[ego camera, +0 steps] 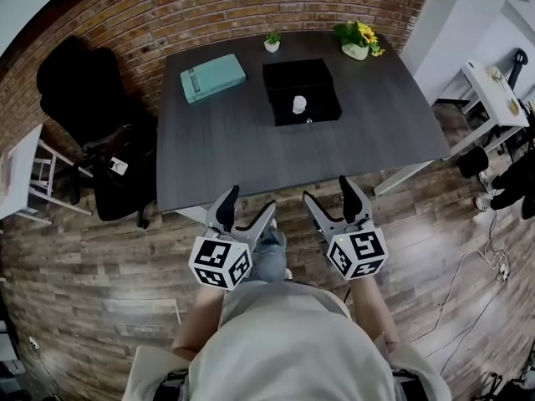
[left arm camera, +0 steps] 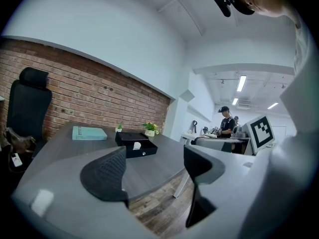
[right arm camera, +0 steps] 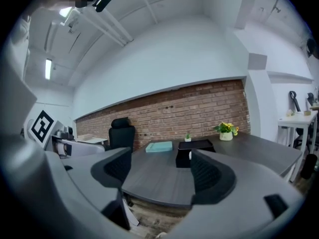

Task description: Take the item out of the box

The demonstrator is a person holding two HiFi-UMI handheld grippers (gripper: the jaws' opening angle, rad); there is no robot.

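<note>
small white item point(ego camera: 299, 104) in open black box point(ego camera: 288, 78): too small, I can't identify it | right tool point(right arm camera: 162, 171): its jaw covers part of that box | flat teal case point(ego camera: 212, 78): print unreadable

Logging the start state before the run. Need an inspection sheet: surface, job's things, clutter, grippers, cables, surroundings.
Surface: dark table, things on its far half.
Job's things: black box open, white item inside.
Clutter: teal box, small plant, yellow flowers.
Grippers: left gripper and right gripper open, empty, by the table's near edge.
Cables: cables on the floor at right.
Surroundings: black chair, brick wall, white side table, a person far off.
</note>
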